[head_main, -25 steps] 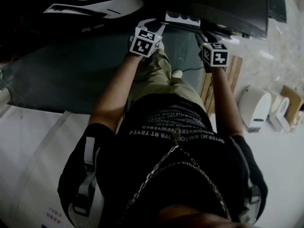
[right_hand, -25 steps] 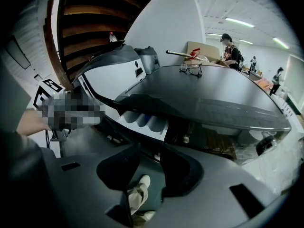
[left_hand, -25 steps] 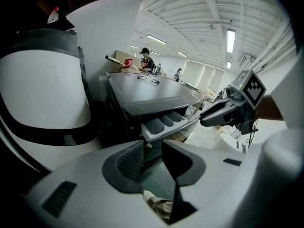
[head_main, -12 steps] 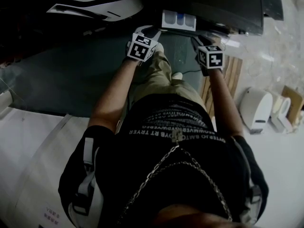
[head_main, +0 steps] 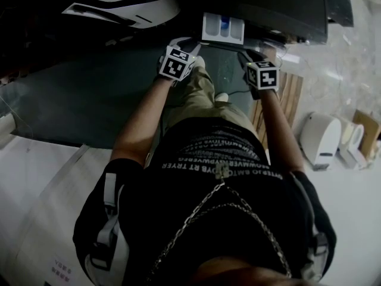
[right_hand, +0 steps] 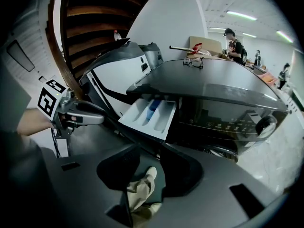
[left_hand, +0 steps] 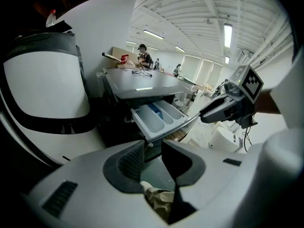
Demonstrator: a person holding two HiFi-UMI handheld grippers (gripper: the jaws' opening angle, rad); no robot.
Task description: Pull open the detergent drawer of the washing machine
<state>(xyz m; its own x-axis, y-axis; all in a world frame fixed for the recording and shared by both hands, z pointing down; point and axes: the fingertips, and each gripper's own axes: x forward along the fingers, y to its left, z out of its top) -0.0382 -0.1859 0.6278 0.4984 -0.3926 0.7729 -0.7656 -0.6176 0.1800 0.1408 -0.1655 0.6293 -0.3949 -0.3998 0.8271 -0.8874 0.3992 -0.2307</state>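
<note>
Detergent drawer [head_main: 223, 28] shows further out than second ago, probably near open; left tongs [left_hand: 153, 153], right tongs [right_hand: 149, 158] apart, empty.

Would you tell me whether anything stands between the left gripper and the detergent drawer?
Nothing visible does: only open air lies between the left gripper, jaws apart, and the pulled-out detergent drawer.

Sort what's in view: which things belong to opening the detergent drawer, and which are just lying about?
Job: detergent drawer, already pulled out; washing machine; left gripper and right gripper, both open.
Lying about: glasses on the machine's top; white appliance; wooden slats.
</note>
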